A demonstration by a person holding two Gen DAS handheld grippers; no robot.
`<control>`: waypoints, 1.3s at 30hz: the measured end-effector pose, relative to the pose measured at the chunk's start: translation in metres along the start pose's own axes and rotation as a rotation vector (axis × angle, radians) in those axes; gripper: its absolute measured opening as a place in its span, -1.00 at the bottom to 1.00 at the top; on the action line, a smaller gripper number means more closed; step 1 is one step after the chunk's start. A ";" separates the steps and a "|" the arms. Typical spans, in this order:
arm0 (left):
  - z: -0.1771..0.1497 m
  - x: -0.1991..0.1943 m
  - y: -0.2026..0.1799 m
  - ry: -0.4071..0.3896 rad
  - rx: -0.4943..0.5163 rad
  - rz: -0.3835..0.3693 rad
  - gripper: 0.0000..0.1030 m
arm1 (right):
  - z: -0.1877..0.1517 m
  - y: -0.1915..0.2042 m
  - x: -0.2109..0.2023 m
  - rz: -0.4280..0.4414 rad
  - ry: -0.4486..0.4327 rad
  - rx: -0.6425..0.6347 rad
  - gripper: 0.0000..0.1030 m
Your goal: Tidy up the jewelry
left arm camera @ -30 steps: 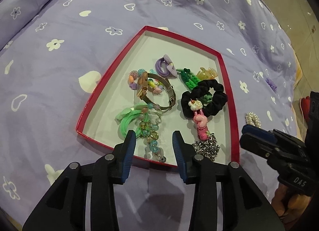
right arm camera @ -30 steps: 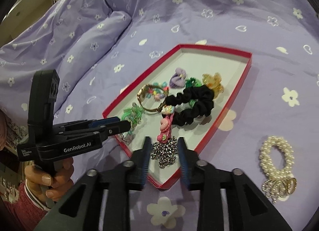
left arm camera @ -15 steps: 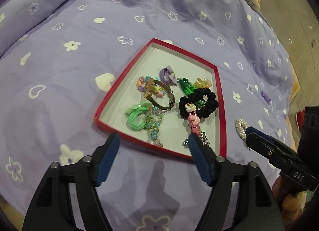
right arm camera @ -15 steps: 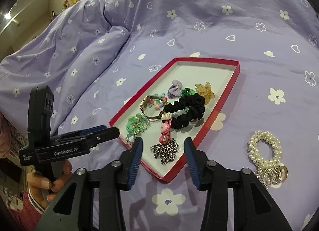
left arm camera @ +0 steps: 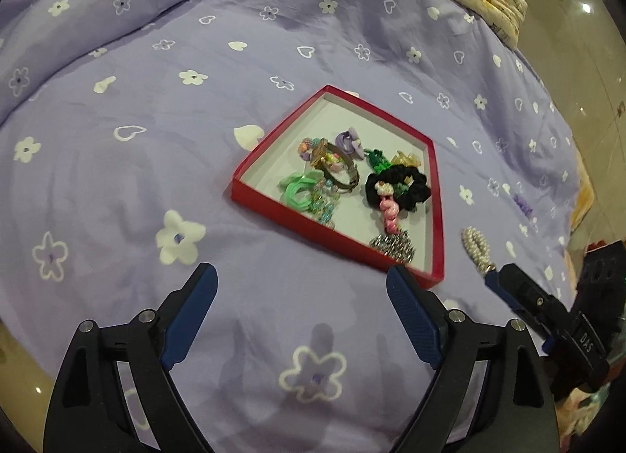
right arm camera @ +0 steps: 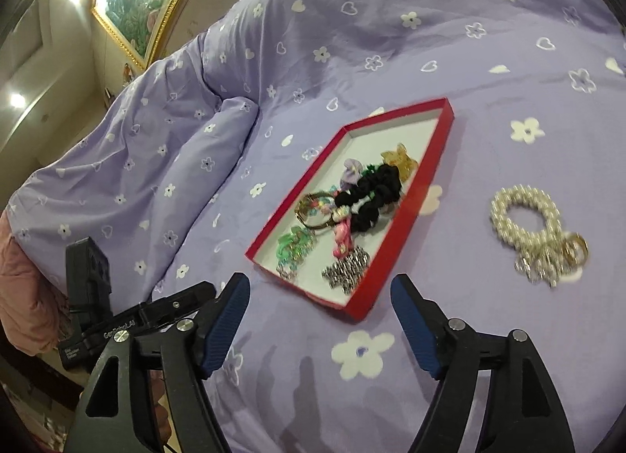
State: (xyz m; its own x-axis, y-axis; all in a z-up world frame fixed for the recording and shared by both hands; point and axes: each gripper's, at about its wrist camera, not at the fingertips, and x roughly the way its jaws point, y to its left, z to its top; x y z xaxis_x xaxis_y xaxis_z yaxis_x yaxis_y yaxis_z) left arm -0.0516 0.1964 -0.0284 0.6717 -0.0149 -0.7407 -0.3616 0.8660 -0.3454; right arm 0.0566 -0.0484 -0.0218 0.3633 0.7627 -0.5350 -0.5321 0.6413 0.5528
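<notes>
pearl bracelet (right arm camera: 526, 218): left out on the bedspread (left arm camera: 274, 42), to the right of the red tray (left arm camera: 438, 218), well apart from its rim; judged to be the piece left to put away.
Look: loop of white pearls several strands thick, with a cluster of silver and gold rings at the near end; a bit motion-blurred in the right wrist view.
Grip advice: best taken across the pearl loop, not the ring cluster, which would probably dangle and snag. Soft fabric beneath, so the fingers should be pressed in slightly to get under the strands.
Placement: free white floor is seen at the far end of the tray; a drop there would avoid tangling with the silver chain (right arm camera: 346, 269).
Tray contents: black scrunchie (left arm camera: 397, 186), gold bangle (left arm camera: 336, 171), green clips, pink charm, purple bow and amber clip, all bunched toward the near half.
right gripper (right arm camera: 319, 320): jaws opening, nothing between them, held over bare bedspread just short of the tray's near corner.
left gripper (left arm camera: 301, 316): jaws opening wide, nothing between them, bedspread only below.
Risk: the light tray may be nudged if its rim is clipped.
</notes>
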 end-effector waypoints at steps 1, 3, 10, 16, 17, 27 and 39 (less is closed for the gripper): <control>-0.003 -0.002 0.000 -0.005 0.008 0.008 0.74 | -0.002 0.001 -0.002 -0.012 -0.011 -0.008 0.53; -0.007 -0.004 -0.002 -0.009 0.021 0.025 0.75 | -0.006 0.002 -0.007 -0.015 -0.025 -0.024 0.61; -0.018 -0.020 -0.010 -0.053 0.083 0.110 0.78 | -0.014 0.015 -0.022 -0.136 -0.048 -0.117 0.61; -0.003 -0.051 -0.031 -0.150 0.171 0.150 0.98 | 0.001 0.055 -0.050 -0.204 -0.123 -0.324 0.63; 0.000 -0.057 -0.034 -0.175 0.182 0.159 1.00 | 0.004 0.062 -0.055 -0.199 -0.142 -0.360 0.69; -0.009 -0.042 -0.036 -0.233 0.223 0.227 1.00 | -0.007 0.060 -0.038 -0.226 -0.157 -0.408 0.96; -0.040 -0.027 -0.037 -0.236 0.244 0.260 1.00 | -0.032 0.037 -0.020 -0.235 -0.108 -0.353 0.96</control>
State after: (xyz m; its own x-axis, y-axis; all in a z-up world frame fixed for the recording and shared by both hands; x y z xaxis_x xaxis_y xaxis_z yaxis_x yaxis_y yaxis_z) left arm -0.0824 0.1446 -0.0193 0.7183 0.3095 -0.6230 -0.3936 0.9193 0.0030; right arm 0.0051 -0.0425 -0.0114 0.5733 0.6161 -0.5401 -0.6477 0.7445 0.1617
